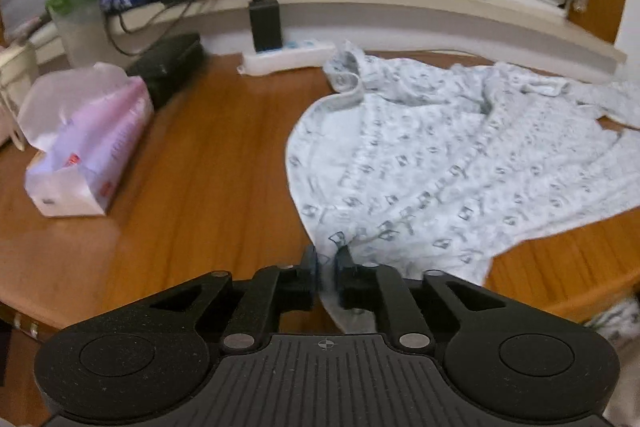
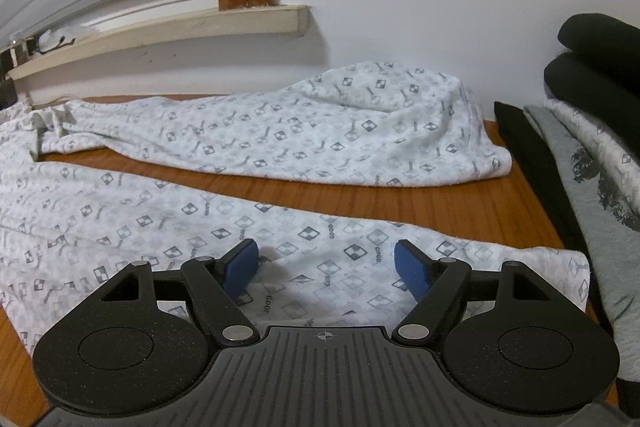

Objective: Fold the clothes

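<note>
Across the wooden bench (image 1: 208, 163) lies a pair of soft white pyjama trousers (image 1: 440, 163) printed with small grey diamonds, rumpled at the waist. Seen from the right wrist, their two legs run long from left to right, the far one bunched near the wall, the near one flat. The left tongs (image 1: 327, 261) stand narrow, blue pads pinching the near edge of the cloth, which sags between them; that view is blurred. The right tongs (image 2: 326, 265) stand wide over the near leg, gripping nothing. A crinkled tissue pack (image 1: 86, 147) sits left. Folded clothes (image 2: 592, 171) at right are cut off by the frame.
</note>
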Available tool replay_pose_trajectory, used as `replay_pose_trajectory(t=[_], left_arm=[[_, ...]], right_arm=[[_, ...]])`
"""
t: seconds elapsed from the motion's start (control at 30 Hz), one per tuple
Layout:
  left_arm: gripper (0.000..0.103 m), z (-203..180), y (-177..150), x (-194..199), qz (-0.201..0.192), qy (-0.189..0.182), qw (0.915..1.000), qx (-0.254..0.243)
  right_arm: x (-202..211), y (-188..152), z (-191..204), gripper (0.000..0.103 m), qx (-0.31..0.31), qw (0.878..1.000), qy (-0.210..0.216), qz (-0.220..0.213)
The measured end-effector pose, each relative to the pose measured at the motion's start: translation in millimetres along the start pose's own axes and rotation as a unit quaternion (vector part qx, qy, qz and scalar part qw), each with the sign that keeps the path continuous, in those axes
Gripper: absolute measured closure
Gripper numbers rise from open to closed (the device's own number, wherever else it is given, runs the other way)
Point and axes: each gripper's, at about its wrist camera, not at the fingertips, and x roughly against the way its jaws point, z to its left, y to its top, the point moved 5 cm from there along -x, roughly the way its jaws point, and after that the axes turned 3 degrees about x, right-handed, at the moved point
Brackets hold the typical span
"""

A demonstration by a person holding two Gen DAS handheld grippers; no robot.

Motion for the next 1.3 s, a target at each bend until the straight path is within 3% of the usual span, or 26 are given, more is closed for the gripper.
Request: replay_pose_trajectory(t=[0.1,0.27,0.33,0.4,0.53,0.6,0.67,0.73,0.83,0.87,0.93,0.97,1.03,1.07,1.17,1.3], left_arm=[[0.071,-5.5,23.7,-4.8,-0.032,0.005,0.9994,0.015],[0.066,-24.6,69.7,-42.4,-0.053,-0.003,0.9982,0.026],[0.063,-32.9,82.5,-62.9,-0.048,-0.009,0.9984,0.028],[0.053,-40.7,89.7,-86.0,-0.03,-0.016,0.9991,0.026],[0.053,-56.3,90.2,-121.0,-0.003,-0.025,0.9996,0.016],[0.062,-59.1,88.8,-128.3,-0.001,-0.026,0.9996,0.014],[0.091,-59.9,88.5,-128.2,-0.011,-0.018,0.9998,0.007],[0.093,-55.5,94.6,-112.7,-0.051,0.008,0.9987,0.005],[0.094,-17.3,112.0,-87.8,-0.11,0.09,0.9887,0.048],[0.093,-7.3,113.8,-87.9,-0.104,0.1,0.988,0.054],[0.091,-0.4,109.1,-101.5,-0.054,0.084,0.9939,0.046],[0.084,-1.0,106.7,-104.7,-0.047,0.085,0.9944,0.042],[0.073,-3.3,103.6,-107.2,-0.05,0.098,0.9933,0.037],[0.063,-4.8,103.7,-106.5,-0.057,0.101,0.9923,0.042],[0.042,-24.6,111.8,-103.4,-0.082,0.077,0.9926,0.045],[0.035,-80.5,123.6,-107.1,-0.104,0.03,0.9941,0.009]], right_arm=[[0.4,-0.5,1.6,0.029,-0.003,1.0,-0.002,0.0],[0.8,-0.6,0.9,0.029,-0.002,1.0,-0.003,-0.001],[0.9,-0.6,0.6,0.029,-0.002,1.0,-0.003,-0.001],[1.1,-0.7,0.3,0.029,-0.002,1.0,-0.003,-0.002],[2.1,-0.7,-0.3,0.029,-0.004,1.0,-0.002,-0.005],[2.8,-0.5,-0.7,0.029,-0.005,1.0,-0.002,-0.007],[3.4,-0.2,-1.1,0.029,-0.006,1.0,-0.001,-0.009],[3.9,-0.1,-1.4,0.029,-0.006,1.0,0.0,-0.01],[4.0,0.1,-1.3,0.029,-0.006,1.0,-0.001,-0.011],[3.6,0.0,-1.1,0.029,-0.004,1.0,-0.001,-0.009],[2.8,-0.2,-0.8,0.029,0.0,1.0,-0.001,-0.006],[1.9,-0.4,-0.6,0.029,0.001,1.0,-0.001,-0.003],[1.3,-0.4,-1.5,0.029,0.001,1.0,0.001,-0.001],[1.0,-0.4,-2.0,0.029,0.001,1.0,0.002,-0.001],[0.8,-0.5,-2.3,0.029,0.0,1.0,0.002,0.0],[0.5,-0.2,-2.4,0.028,-0.001,1.0,0.001,0.001]])
